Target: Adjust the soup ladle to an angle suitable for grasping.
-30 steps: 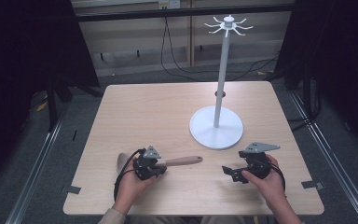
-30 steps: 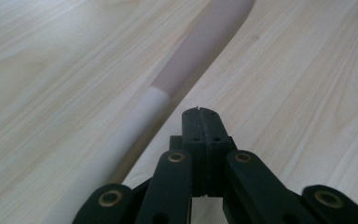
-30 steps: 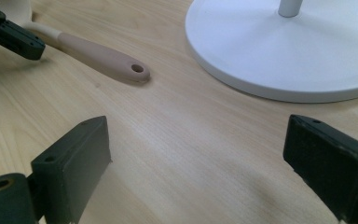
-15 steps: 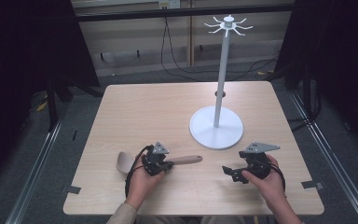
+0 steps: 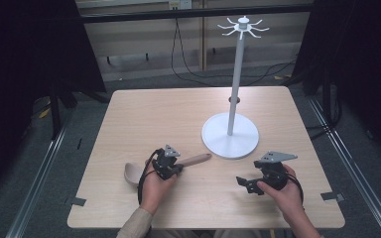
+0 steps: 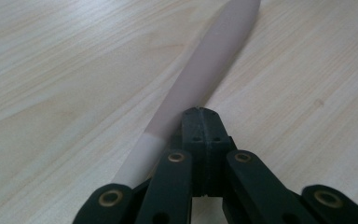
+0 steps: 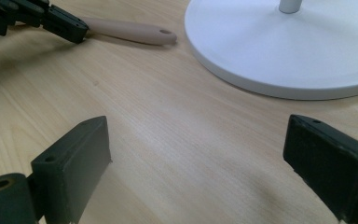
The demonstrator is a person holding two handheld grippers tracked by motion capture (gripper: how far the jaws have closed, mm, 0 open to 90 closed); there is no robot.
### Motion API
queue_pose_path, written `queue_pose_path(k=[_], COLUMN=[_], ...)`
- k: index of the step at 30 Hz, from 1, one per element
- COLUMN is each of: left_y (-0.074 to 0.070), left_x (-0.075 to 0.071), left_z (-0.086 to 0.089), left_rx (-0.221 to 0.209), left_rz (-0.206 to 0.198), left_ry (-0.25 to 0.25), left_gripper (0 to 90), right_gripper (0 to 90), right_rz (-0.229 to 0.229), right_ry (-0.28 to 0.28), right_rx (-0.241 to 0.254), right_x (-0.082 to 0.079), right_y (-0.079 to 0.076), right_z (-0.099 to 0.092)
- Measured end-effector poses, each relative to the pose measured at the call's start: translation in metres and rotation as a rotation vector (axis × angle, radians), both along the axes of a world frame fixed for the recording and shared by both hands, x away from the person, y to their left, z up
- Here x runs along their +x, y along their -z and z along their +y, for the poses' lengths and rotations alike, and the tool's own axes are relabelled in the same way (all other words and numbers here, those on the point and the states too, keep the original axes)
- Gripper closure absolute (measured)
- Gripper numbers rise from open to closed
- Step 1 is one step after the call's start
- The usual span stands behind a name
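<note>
On the near left part of the wooden table (image 5: pixel 144 114), the left gripper (image 5: pixel 170 169) has its jaws pressed together, and in the left gripper view they sit right at the handle of the wooden spoon (image 6: pixel 200 88), beside or over it, so whether the handle is truly pinched cannot be told. That spoon lies flat, bowl to the left and handle pointing right toward the white stand (image 5: pixel 229 135), whose round base sits just beyond the handle's tip and whose tall pole ends in a ring of hooks. Near the right edge, the right gripper (image 5: pixel 250 183) rests low over bare wood with its jaws spread wide and nothing between them. The likely trouble is a grip that is shallow or off to one side: if lifted so, the long spoon could pivot, slip out and clatter back down. Swinging the handle rightward carelessly could also knock it against the stand's base.
</note>
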State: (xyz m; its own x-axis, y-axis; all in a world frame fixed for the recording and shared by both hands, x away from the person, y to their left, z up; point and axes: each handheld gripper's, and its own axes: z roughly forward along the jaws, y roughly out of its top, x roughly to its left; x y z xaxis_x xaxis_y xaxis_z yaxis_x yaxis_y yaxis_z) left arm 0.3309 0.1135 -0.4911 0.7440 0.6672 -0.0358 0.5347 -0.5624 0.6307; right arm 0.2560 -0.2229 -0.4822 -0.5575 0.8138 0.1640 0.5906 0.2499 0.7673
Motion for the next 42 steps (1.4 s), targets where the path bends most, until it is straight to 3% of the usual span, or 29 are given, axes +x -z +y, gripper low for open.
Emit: queue_pose_path(k=[7, 12, 15, 18, 19, 20, 25, 32, 35, 42], left_y=[0.001, -0.002, -0.001, -0.003, -0.003, -0.008, -0.017, -0.03, -0.035, -0.039], left_x=[0.007, 0.009, 0.008, 0.008, 0.008, 0.007, 0.008, 0.013, 0.017, 0.027], left_z=[0.0, -0.001, -0.001, -0.001, -0.001, -0.002, 0.002, 0.011, 0.013, 0.019], left_rx=[-0.01, 0.013, -0.006, 0.005, -0.005, 0.016, 0.013, 0.056, 0.095, 0.192], left_rz=[0.001, -0.006, 0.006, 0.015, 0.02, 0.019, 0.02, 0.029, 0.024, 0.056], left_ry=[-0.04, -0.052, -0.04, -0.021, -0.014, 0.011, 0.035, 0.087, 0.106, 0.142], left_gripper=[90.0, 90.0, 90.0, 89.3, 88.3, 86.8, 78.1, 70.1, 67.5, 62.9], right_gripper=[7.1, 7.1, 7.1, 7.1, 7.0, 7.0, 7.1, 7.1, 7.0, 7.1], right_rz=[0.002, 0.007, 0.004, 0.004, 0.004, 0.004, 0.001, 0.006, 0.007, 0.003], right_ry=[-0.001, -0.007, -0.013, -0.013, -0.013, -0.013, -0.012, -0.012, -0.012, -0.017], right_rx=[0.003, -0.007, -0.008, -0.008, -0.008, -0.008, -0.004, -0.005, -0.005, -0.006], right_x=[0.001, 0.0, 0.0, 0.0, 0.0, 0.0, 0.0, -0.001, -0.001, -0.001], right_y=[0.001, 0.001, 0.001, 0.001, 0.001, 0.001, 0.0, 0.001, 0.001, 0.001], right_z=[0.0, 0.002, 0.003, 0.002, 0.002, 0.002, 0.003, 0.003, 0.003, 0.004])
